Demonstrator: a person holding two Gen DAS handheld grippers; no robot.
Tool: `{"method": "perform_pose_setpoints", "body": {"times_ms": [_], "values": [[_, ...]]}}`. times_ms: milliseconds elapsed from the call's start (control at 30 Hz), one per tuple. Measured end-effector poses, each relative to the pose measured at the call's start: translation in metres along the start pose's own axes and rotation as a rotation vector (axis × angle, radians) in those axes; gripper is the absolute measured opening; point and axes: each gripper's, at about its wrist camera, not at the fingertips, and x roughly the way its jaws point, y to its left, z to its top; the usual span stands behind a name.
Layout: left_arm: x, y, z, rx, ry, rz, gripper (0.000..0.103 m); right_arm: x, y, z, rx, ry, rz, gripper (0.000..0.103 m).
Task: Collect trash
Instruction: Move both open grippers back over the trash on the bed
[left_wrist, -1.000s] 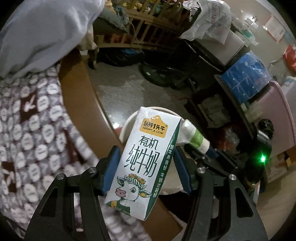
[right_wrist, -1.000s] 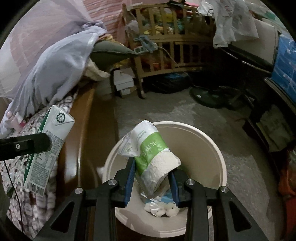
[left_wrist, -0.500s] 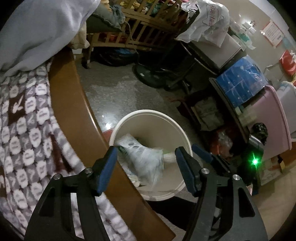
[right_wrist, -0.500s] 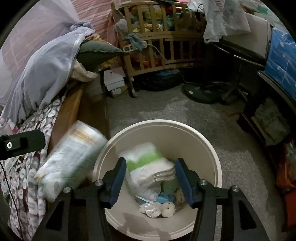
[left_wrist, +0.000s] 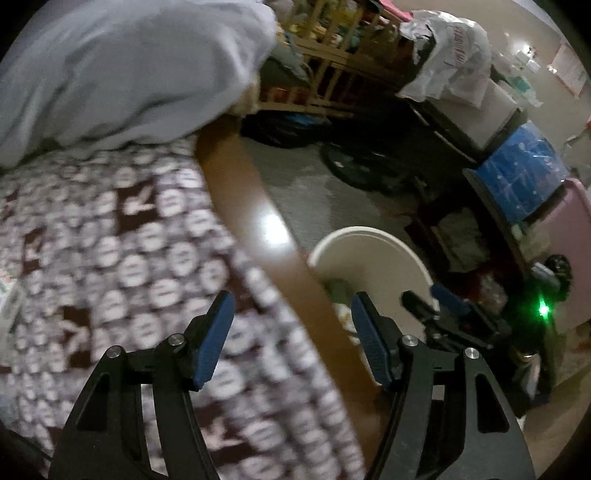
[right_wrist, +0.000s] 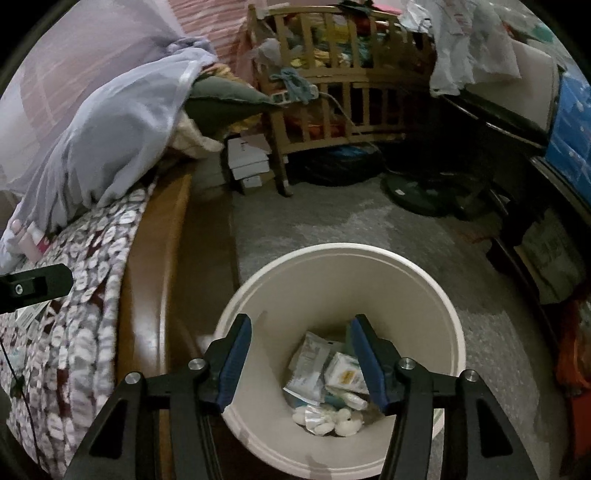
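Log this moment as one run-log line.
task: collect trash | left gripper: open, empty, over bed | right gripper: jaws opening, empty, above bin | trash: in bin

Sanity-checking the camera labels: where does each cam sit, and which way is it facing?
Left wrist: rides the left gripper, angled down at the patterned blanket and wooden bed rail; both open fingers show.
Right wrist: rides the right gripper, angled down into the trash bin; jaws opening, empty.
Shared: bin, bed rail, crib.

Round cream plastic bin (right_wrist: 436, 295) stands upright on the floor beside the bed — crumpled white wrappers and packets (right_wrist: 325, 384) heaped at its bottom.
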Motion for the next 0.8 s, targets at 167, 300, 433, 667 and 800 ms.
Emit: {"method": "perform_pose_setpoints", "body": {"times_ms": [167, 300, 433, 667, 800], "values": [[-0.024, 0.031, -0.014, -0.006, -0.031, 0.096, 0.065, -0.007, 0.03, 0.003, -0.053, -0.011, 0.046, 0.06], [-0.04, 0.054, -0.025, -0.007, -0.045, 0.163, 0.065, -0.009, 0.064, 0.005, -0.099, -0.011, 0.102, 0.06], [-0.06, 0.083, -0.038, -0.026, -0.059, 0.219, 0.065, -0.009, 0.109, 0.002, -0.171, -0.004, 0.156, 0.06], [-0.099, 0.139, -0.061, -0.069, -0.055, 0.268, 0.065, -0.009, 0.18, -0.001, -0.269, 0.006, 0.261, 0.061], [-0.124, 0.178, -0.078, -0.105, -0.039, 0.309, 0.065, -0.011, 0.22, -0.008, -0.338, 0.02, 0.321, 0.064]]}}
